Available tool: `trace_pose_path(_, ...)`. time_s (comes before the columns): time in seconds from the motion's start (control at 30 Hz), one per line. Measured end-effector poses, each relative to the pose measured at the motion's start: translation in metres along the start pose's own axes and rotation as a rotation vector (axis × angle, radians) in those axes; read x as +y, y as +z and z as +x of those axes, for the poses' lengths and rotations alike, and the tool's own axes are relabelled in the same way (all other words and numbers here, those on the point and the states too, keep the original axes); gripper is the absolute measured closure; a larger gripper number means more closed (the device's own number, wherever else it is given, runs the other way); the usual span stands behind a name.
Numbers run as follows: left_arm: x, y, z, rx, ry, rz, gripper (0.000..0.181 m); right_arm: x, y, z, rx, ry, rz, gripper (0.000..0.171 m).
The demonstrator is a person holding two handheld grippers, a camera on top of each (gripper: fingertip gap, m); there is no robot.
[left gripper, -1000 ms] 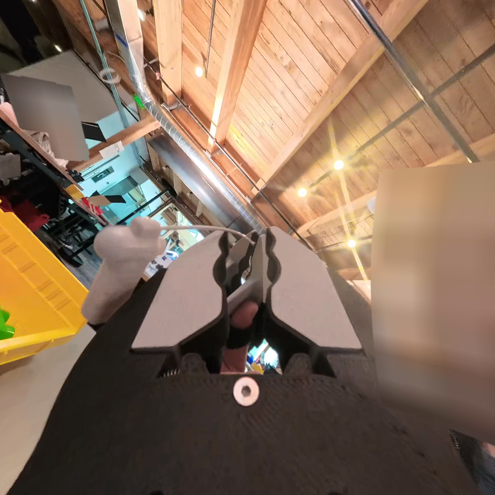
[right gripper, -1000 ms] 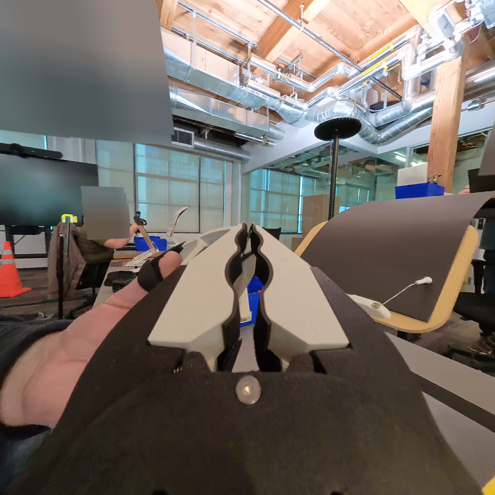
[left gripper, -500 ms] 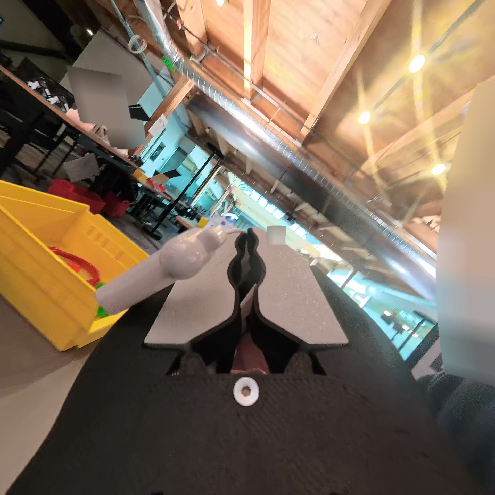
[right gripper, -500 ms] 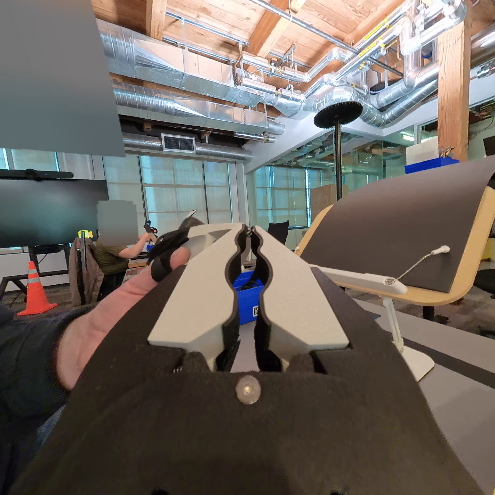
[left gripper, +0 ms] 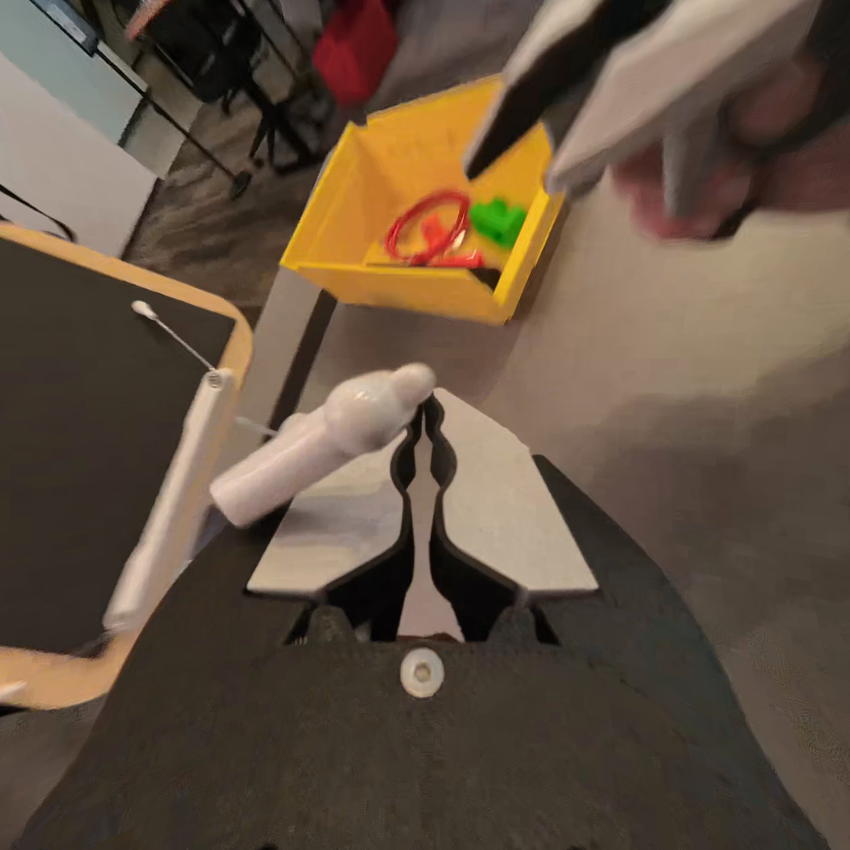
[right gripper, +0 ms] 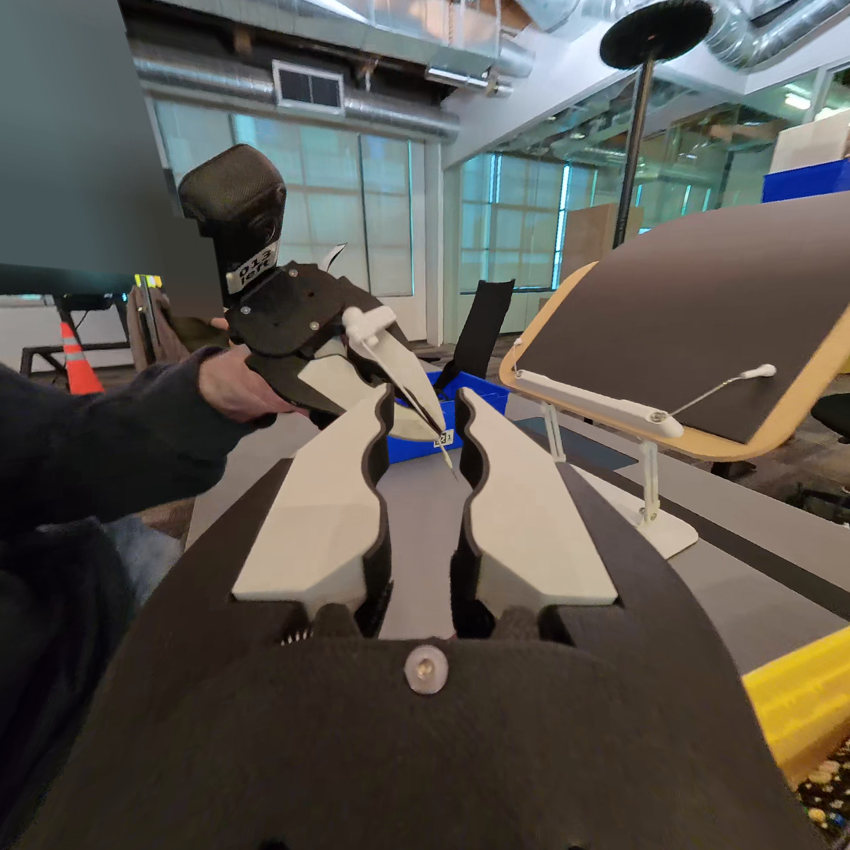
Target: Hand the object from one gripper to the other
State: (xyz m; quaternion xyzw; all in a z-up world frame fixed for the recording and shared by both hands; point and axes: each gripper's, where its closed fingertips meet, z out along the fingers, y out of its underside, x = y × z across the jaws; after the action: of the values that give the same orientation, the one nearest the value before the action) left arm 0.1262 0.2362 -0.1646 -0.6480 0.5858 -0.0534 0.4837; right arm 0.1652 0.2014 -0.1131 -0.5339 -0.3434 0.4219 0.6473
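Observation:
A white tool with a stubby handle point(left gripper: 322, 455) and a thin needle is the object. My left gripper point(left gripper: 425, 407) is shut on the needle, and the handle sticks out to the left over its left finger. In the right wrist view, the left gripper point(right gripper: 434, 425) comes in from the left with a hand on it. The tool's handle point(right gripper: 368, 322) lies on top, and the needle runs down past the tips. My right gripper point(right gripper: 424, 395) is open, with the needle tip between its fingertips. It shows blurred and open in the left wrist view point(left gripper: 510, 165).
A yellow bin point(left gripper: 400, 280) with a red wire loop point(left gripper: 427, 225) and a green block point(left gripper: 496, 221) stands on the grey table. A tilted black board with a wooden rim point(right gripper: 690, 322) stands on a white stand to the right. A blue bin point(right gripper: 478, 391) is behind.
The left gripper has swung from pointing at the ceiling down toward the table and in front of the right gripper. The right gripper has opened from shut.

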Motion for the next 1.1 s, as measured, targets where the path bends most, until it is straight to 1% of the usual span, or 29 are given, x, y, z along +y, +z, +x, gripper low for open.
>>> trace_pose_path(0.07,0.009,0.005,0.003,-0.023,0.166,-0.113,0.18,0.003,0.006,-0.005,-0.019,-0.021,-0.025,0.148)
trace_pose_path(0.13,0.012,0.006,0.002,-0.043,0.254,-0.164,0.179,0.008,0.01,-0.01,-0.04,-0.04,-0.052,0.146)
trace_pose_path(0.23,0.009,0.004,0.0,-0.045,0.294,-0.178,0.18,0.016,0.013,-0.017,-0.065,-0.073,-0.085,0.144)
trace_pose_path(0.3,0.01,0.003,-0.007,-0.088,0.328,-0.199,0.18,0.018,0.013,-0.021,-0.079,-0.07,-0.09,0.142)
trace_pose_path(0.43,0.006,0.001,-0.017,-0.167,0.393,-0.211,0.18,0.014,0.013,-0.019,-0.082,-0.003,-0.074,0.137)
trace_pose_path(0.5,0.005,0.001,-0.018,-0.198,0.43,-0.221,0.18,0.012,0.015,-0.015,-0.068,0.045,-0.082,0.139)
trace_pose_path(0.63,0.003,0.003,-0.021,-0.264,0.496,-0.255,0.18,0.023,0.025,-0.015,-0.066,0.151,-0.172,0.139)
trace_pose_path(0.7,0.001,0.004,-0.021,-0.29,0.52,-0.259,0.18,0.034,0.03,-0.012,-0.037,0.169,-0.236,0.144)
trace_pose_path(0.8,-0.001,0.004,-0.02,-0.316,0.548,-0.266,0.18,0.046,0.033,-0.011,-0.006,0.14,-0.31,0.154)
trace_pose_path(0.87,-0.001,0.005,-0.018,-0.316,0.561,-0.271,0.18,0.05,0.033,-0.009,0.026,0.11,-0.343,0.167)
trace_pose_path(0.9,-0.001,0.005,-0.018,-0.323,0.566,-0.276,0.18,0.052,0.032,-0.006,0.048,0.089,-0.356,0.17)
trace_pose_path(1.0,0.0,0.004,-0.017,-0.32,0.557,-0.277,0.18,0.053,0.031,-0.002,0.085,0.021,-0.377,0.171)
trace_pose_path(1.1,0.0,0.003,-0.017,-0.318,0.541,-0.269,0.18,0.049,0.031,0.0,0.086,-0.005,-0.36,0.171)
